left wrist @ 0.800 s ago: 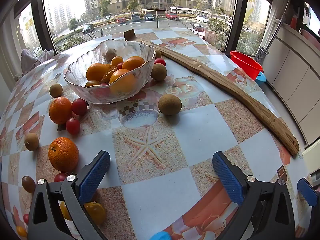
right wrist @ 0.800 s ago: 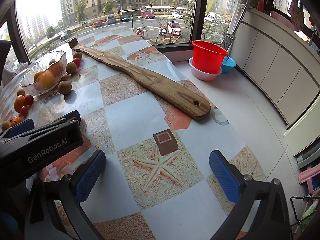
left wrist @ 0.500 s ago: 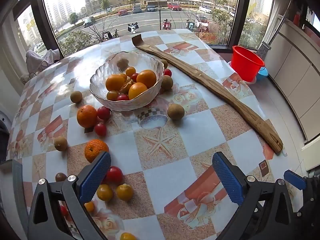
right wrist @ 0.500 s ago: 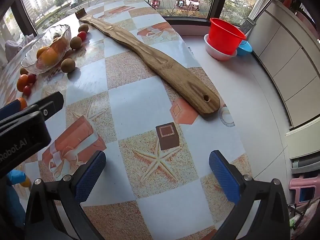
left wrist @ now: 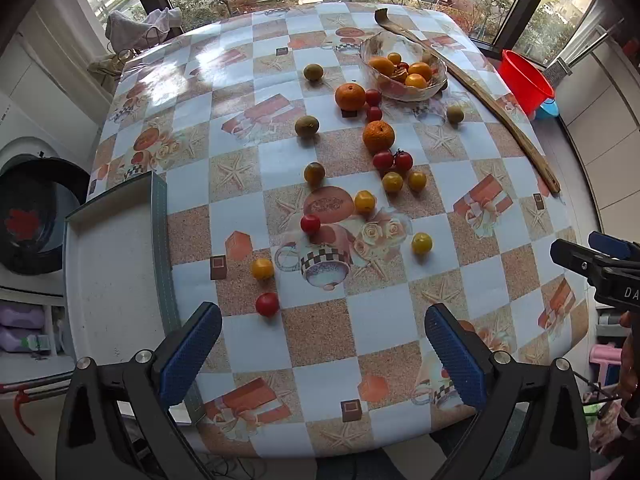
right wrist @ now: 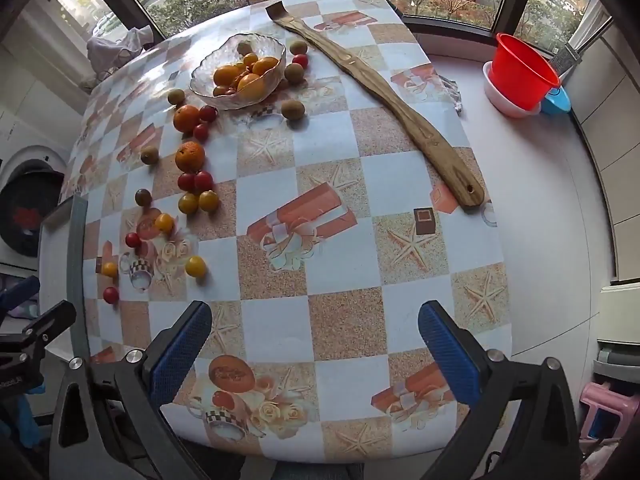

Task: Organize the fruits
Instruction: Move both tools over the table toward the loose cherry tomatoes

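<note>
- Nothing is held by the left gripper [left wrist: 323, 354]; its jaws are spread wide above the near edge of the table [left wrist: 328, 396]. The same is seen of the right gripper [right wrist: 314, 346], wide and empty over bare cloth. No fruit lies between either pair of fingers, so a closing made from here would be wasted.
- The nearest loose fruit is a red cherry tomato [left wrist: 267, 304], just beside the raised edge of a white tray [left wrist: 116, 264] at the table's left side. If it is nudged rather than pinched, it could be rolled off the near edge, the cloth being smooth and the fruit round.
- Further in, yellow cherry tomatoes [left wrist: 364, 201] and more red ones are scattered apart from one another. A soft tomato could be split if the jaws are shut too hard on it.
- Beyond these, two oranges [left wrist: 378, 136] lie with small red tomatoes touching or just beside them. A neighbour is likely to be knocked away when an orange is gripped, as little room is left for a finger.
- A few brownish round fruits [left wrist: 307, 125] are spread wider; their kind cannot be told.
- Farthest, the glass bowl [left wrist: 436, 86] is already partly filled with oranges. Fruit dropped from height could bounce out, or the glass could be struck by a finger. The long wooden board [right wrist: 384, 84] just behind the bowl narrows the approach from that side.
</note>
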The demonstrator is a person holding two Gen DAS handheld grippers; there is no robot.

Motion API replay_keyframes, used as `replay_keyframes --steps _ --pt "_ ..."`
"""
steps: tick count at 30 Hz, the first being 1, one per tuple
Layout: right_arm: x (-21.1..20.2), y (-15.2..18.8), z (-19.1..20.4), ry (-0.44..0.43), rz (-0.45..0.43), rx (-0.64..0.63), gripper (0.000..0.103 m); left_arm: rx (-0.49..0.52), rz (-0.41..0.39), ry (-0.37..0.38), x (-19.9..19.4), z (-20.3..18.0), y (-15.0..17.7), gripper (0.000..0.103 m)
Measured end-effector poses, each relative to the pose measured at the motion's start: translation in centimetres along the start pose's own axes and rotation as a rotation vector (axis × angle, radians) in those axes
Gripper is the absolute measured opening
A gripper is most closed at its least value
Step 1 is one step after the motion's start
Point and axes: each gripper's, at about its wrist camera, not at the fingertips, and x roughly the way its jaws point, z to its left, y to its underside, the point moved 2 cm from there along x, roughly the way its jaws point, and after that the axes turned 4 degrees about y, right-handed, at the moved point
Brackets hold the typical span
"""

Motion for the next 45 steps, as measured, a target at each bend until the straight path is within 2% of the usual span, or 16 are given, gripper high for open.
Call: replay_keyframes --steps 2,7,11,13,21,24,30,45 --pt "-0.8 0.5 1.1 0.016 0.016 0.015 0.103 0.033 0.014 -0.029 -0.5 1.3 0.8 0.102" --pt "-1.4 2.0 4.8 0.035 0.063 0.053 0.103 0.054 0.027 -0.008 -2.0 4.4 1.4 0.102" --pt "-1.4 2.6 7.4 -0.015 0.127 0.061 0.103 0.07 0.022 0.004 -2.3 5.9 1.2 0.102" --pt "-1.8 2.5 8.0 0.002 0.12 0.044 0.103 0.067 0.019 -0.005 -2.2 6.1 1.1 0.102" --pt "-3.2 -0.3 7.6 0.046 0.1 -0.019 0.103 -0.034 -0.009 -0.006 -2.4 6.1 0.0 0.102" --pt "-3.3 -1.3 7.6 0.034 0.098 -0.04 0.103 -0.042 -0.028 -0.011 -2.9 5.7 -0.2 0.102" --pt "-2.7 -2.1 8.0 0.018 0.112 -0.08 0.103 -0.074 -0.018 -0.038 -3.1 6.0 -0.4 0.102" --pt "-1.5 -2.3 8.1 -0.022 0.156 -0.044 0.103 -0.035 0.025 -0.085 -2.9 6.0 -0.4 0.102"
